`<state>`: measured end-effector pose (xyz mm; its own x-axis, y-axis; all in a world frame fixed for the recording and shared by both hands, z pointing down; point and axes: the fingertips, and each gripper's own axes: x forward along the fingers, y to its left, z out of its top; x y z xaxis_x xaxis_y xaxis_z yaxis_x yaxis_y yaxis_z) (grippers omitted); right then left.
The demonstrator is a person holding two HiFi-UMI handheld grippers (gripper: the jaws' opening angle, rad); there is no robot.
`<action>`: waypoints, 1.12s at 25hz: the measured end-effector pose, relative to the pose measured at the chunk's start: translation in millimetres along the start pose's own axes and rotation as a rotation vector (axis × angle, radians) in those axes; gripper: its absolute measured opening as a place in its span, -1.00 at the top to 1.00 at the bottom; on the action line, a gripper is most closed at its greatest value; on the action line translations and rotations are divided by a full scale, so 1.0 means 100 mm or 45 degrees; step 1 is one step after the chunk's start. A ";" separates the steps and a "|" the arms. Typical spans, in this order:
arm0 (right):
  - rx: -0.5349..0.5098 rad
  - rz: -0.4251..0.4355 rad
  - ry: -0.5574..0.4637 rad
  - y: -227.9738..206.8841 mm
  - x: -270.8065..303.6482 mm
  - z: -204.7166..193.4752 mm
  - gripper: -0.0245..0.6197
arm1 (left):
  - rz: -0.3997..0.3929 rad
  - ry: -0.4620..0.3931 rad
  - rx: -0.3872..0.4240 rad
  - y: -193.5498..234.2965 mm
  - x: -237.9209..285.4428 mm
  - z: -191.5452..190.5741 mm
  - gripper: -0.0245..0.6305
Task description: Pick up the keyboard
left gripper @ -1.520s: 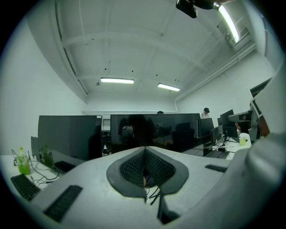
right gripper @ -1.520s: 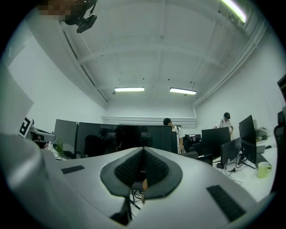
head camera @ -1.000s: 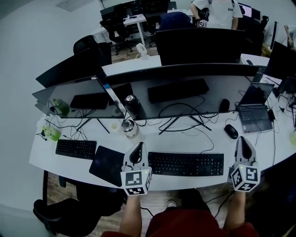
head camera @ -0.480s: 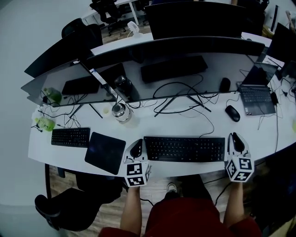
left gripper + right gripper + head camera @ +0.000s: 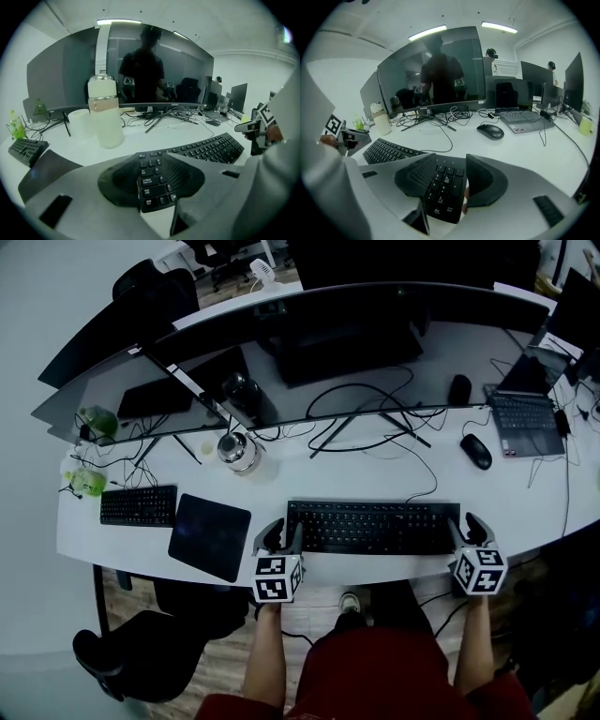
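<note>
— Right, nearest first. What sits at the fingers?
— Entry one: left gripper (image 5: 152, 183). Fingers at a middling gap, just been opening. The left end of the keyboard (image 5: 373, 527) lies between them, and the pads are not pressing it.
Entry two: right gripper (image 5: 440, 190). Fingers likewise half-spread and just been opening. The keyboard's number-pad end lies between them, unclamped.
— Step in hand?
— Judged: both grippers are set at the ends and the grasp is not yet made. The keyboard lies flat on the bench (image 5: 525, 493), along its near edge. The next move calls for both pairs of fingers to close together, then lift evenly.
— Edges and room?
— Outside the left fingers: a dark mat (image 5: 210, 536) just beside them, with a second keyboard (image 5: 138, 505) past it.
Ahead of the left fingers: a pale bottle (image 5: 105, 115), well apart.
Ahead of the right fingers: a mouse (image 5: 490, 131), then a laptop (image 5: 527, 121) farther on.
A cable (image 5: 452, 139) runs from the keyboard's far edge toward the monitor (image 5: 356, 334) and may tug on the lift.
Overhead, nothing shows in the way.
</note>
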<state>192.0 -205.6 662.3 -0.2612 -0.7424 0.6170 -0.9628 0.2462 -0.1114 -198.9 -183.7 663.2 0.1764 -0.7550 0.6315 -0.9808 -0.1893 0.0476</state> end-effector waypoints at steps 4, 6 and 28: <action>0.045 0.036 0.125 -0.01 0.11 -0.26 0.12 | -0.052 0.100 -0.015 -0.01 0.10 -0.19 0.33; 0.073 0.061 0.183 -0.02 0.15 -0.38 0.00 | -0.079 0.147 -0.029 -0.02 0.13 -0.28 0.24; 0.149 0.149 0.322 0.11 0.26 -0.58 -0.09 | -0.302 0.336 -0.144 -0.09 0.35 -0.53 0.04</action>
<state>179.0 -186.4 721.9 -0.3592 -0.5309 0.7676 -0.9325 0.2365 -0.2729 -188.6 -175.4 725.5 0.3869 -0.5077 0.7698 -0.9208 -0.2578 0.2927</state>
